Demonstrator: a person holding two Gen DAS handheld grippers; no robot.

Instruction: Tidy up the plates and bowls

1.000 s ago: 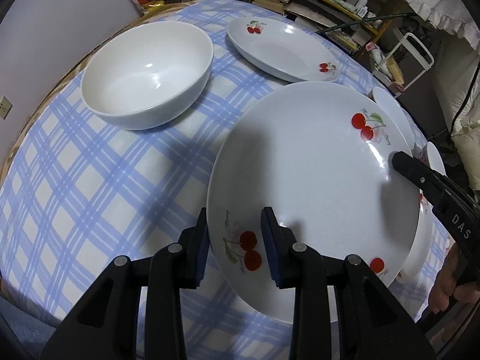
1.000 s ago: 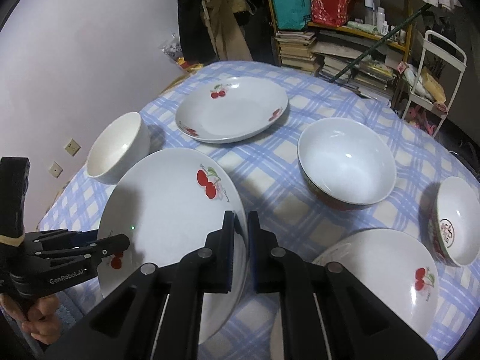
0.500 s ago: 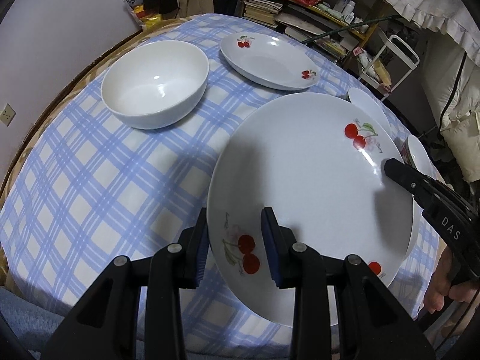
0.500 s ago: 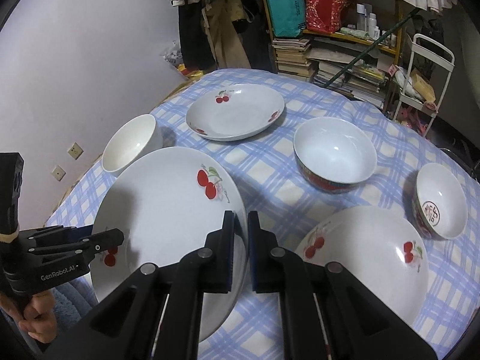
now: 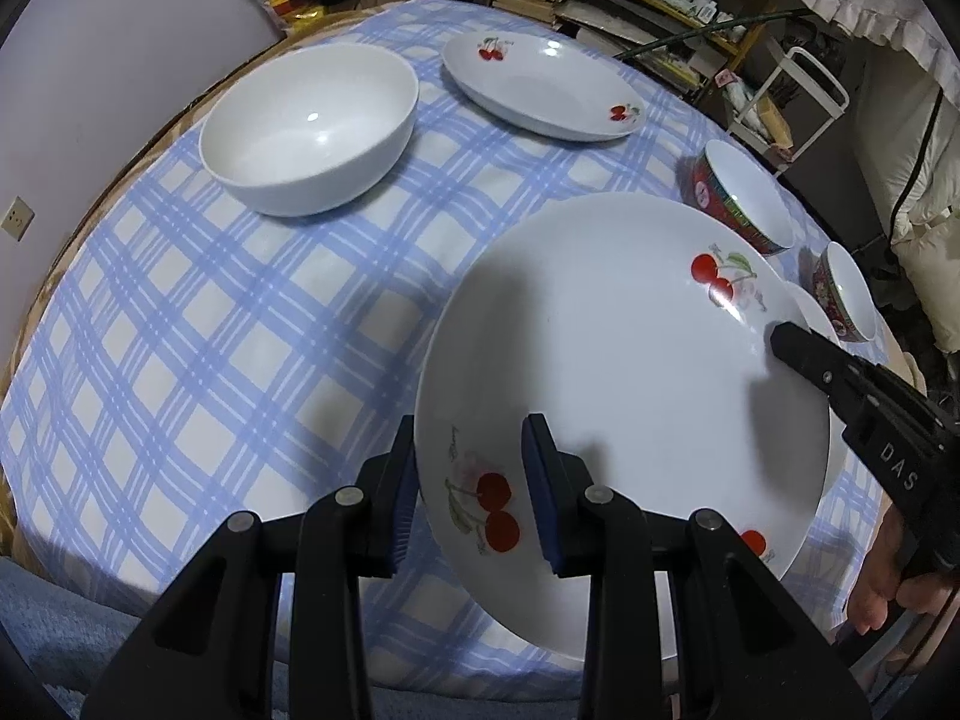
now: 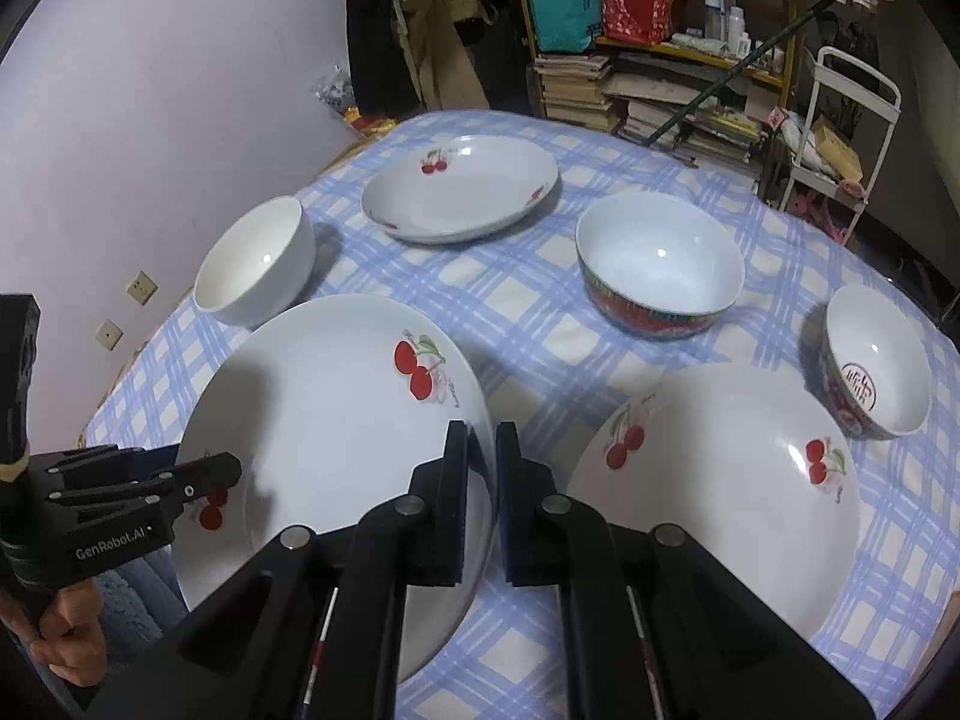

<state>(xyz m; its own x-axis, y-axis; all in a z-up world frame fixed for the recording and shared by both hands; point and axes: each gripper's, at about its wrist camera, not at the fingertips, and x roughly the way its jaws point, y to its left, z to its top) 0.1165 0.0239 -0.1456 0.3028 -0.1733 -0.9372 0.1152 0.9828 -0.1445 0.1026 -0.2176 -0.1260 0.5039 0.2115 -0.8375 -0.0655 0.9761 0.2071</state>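
Both grippers hold one white cherry-print plate (image 5: 600,348) above the table; it also shows in the right wrist view (image 6: 336,414). My left gripper (image 5: 471,492) is shut on its near rim. My right gripper (image 6: 482,480) is shut on the opposite rim. A second cherry plate (image 6: 720,480) lies on the table at the right. A third cherry plate (image 6: 462,192) lies at the back. A plain white bowl (image 5: 306,126) sits at the left; it also shows in the right wrist view (image 6: 258,264).
A white bowl with a red patterned outside (image 6: 660,264) and a smaller red-patterned bowl (image 6: 876,366) stand on the blue checked tablecloth (image 5: 210,324). A wall is at the left. Shelves with books (image 6: 660,96) and a white cart (image 6: 840,138) stand behind the table.
The held plate has risen and drawn back from the table, so more of the table and the bowls at the right come into view. Both grips are unchanged.
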